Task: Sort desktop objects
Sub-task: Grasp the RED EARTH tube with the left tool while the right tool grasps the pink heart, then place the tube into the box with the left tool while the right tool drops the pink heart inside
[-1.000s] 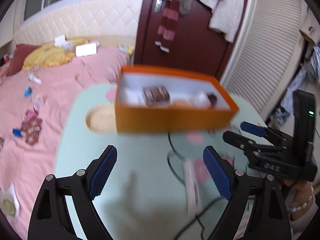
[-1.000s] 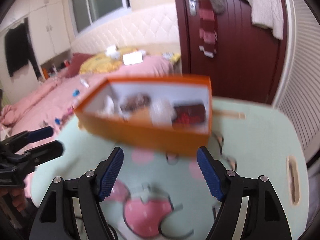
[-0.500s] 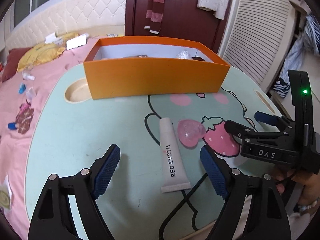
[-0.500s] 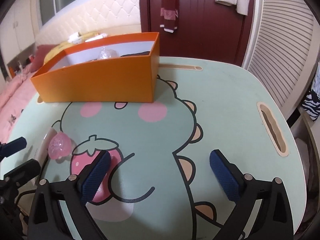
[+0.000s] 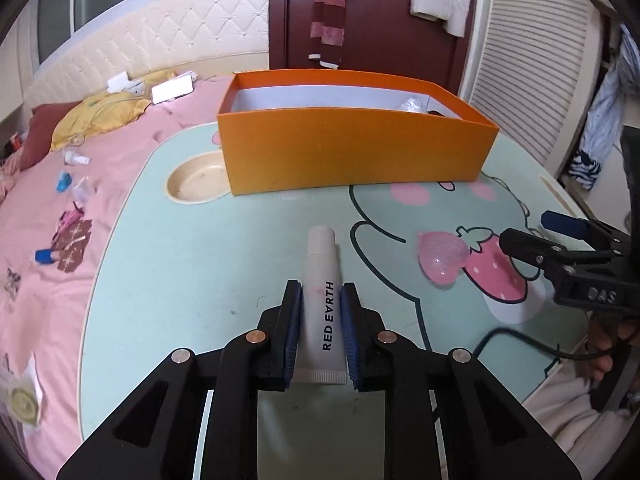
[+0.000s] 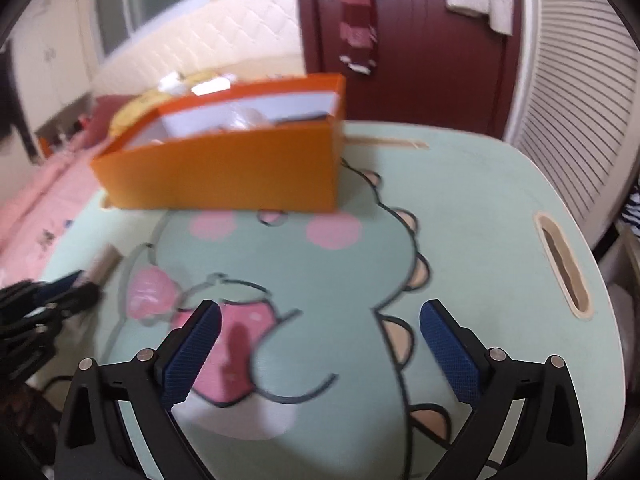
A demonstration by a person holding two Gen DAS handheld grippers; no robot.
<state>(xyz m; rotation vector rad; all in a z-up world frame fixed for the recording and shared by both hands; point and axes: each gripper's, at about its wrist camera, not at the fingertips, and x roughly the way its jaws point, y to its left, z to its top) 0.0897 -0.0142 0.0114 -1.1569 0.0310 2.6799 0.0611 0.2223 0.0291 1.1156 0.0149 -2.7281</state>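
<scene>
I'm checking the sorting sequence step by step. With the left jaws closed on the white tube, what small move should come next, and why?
Probably lift the white tube straight up a little. The left gripper has its jaws shut on it, yet it still lies on the table, and the orange box beyond it has a wall to clear.

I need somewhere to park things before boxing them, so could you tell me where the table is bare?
Bare: right half, between orange box and slot. Crowded: the left, around tube and pink heart.
</scene>
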